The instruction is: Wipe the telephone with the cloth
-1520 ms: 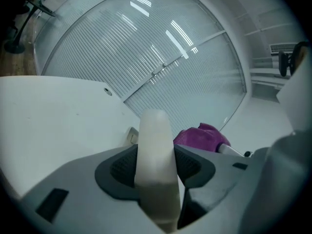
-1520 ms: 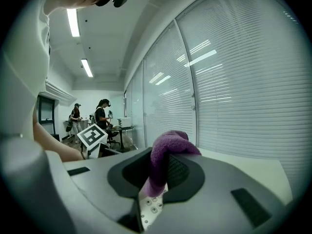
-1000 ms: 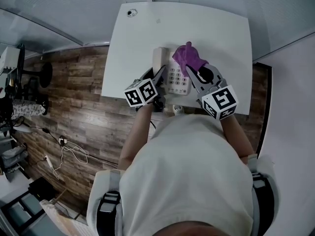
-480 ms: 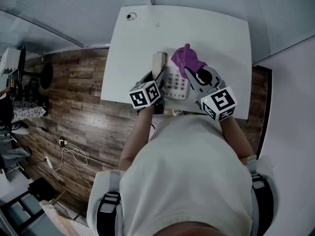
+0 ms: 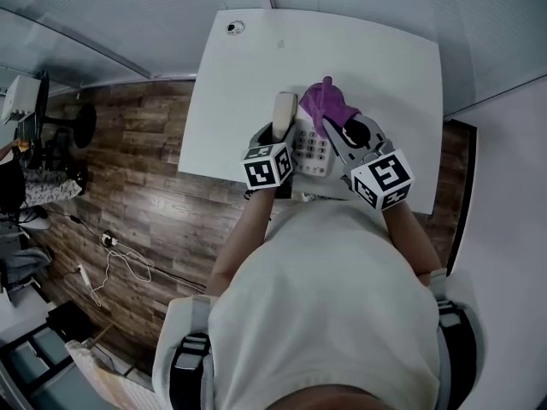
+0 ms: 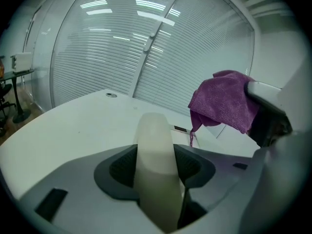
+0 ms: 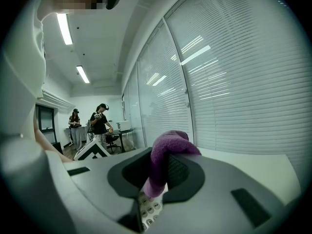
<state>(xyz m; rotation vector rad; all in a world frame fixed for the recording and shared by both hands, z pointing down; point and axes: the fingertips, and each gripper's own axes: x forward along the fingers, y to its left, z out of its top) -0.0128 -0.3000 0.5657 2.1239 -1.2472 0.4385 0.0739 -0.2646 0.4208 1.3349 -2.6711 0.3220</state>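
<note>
**A:** As the head view looks steeply down, the white counter (image 5: 231, 84) shows the telephone (image 5: 312, 150) near its front edge, right in front of the person.

**B:** And both tools are on it! The left claw (image 5: 275, 133) is at the phone's left side, on the pale handset (image 5: 283, 111). The right claw (image 5: 340, 131) comes in from the right, with the purple cloth (image 5: 327, 102) bunched at its tip over the phone's far right corner.

**A:** Over to the left gripper view. The left claw (image 6: 156, 168) is clenched on the handset (image 6: 155, 150), both jaws pressed against its sides and its rounded end sticking up past them.

**B:** Whether it's off the cradle, I can't tell from here. The cloth (image 6: 222, 101) hangs at the upper right, gripped by the other tool, above the counter (image 6: 68, 126).

**A:** Now the right gripper view. The right claw (image 7: 158, 177) is grasping the cloth (image 7: 163, 160), which is folded between the jaws and humps up over them.

**B:** Just beneath the cloth's lower end you can see the telephone's keypad (image 7: 148, 209), rows of small round buttons. At the left, the left tool's marker cube (image 7: 92, 151) peeks in.

**A:** Two people (image 7: 100, 123) stand far back in the room, by a desk, well apart from the action.
</note>
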